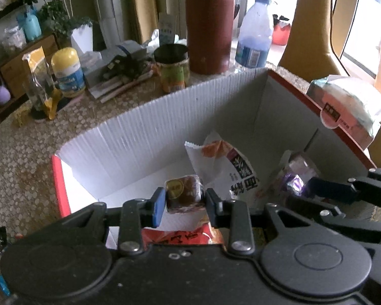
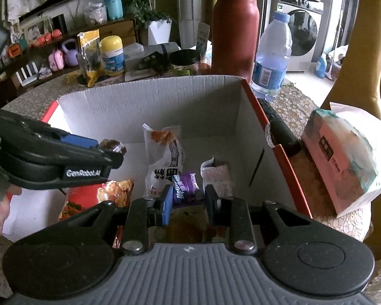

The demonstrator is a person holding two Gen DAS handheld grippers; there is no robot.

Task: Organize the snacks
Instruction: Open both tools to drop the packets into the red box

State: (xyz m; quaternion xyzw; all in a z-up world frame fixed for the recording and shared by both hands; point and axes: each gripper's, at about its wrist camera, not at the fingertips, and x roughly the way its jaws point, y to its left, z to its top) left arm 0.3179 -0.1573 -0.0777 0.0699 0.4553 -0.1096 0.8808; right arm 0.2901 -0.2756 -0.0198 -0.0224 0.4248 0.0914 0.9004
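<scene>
A white corrugated box (image 1: 149,124) with red outer walls stands open on the table. My left gripper (image 1: 183,198) is shut on a small brown wrapped snack (image 1: 181,193) and hangs over the box's inside. In the right wrist view that same left gripper (image 2: 114,155) comes in from the left with the brown snack (image 2: 113,145). My right gripper (image 2: 188,198) is shut on a purple candy pack (image 2: 184,188), also above the box (image 2: 152,106). Inside the box are a white packet (image 2: 163,152), a red chips bag (image 2: 94,198) and a pale pink packet (image 2: 217,175).
Behind the box stand a tall red-brown flask (image 2: 235,25), a water bottle (image 2: 271,58), a dark tin (image 1: 171,63) and a yellow-lidded jar (image 1: 68,72). A tissue pack (image 2: 343,157) lies right of the box, with a black object (image 2: 279,127) against the box's wall.
</scene>
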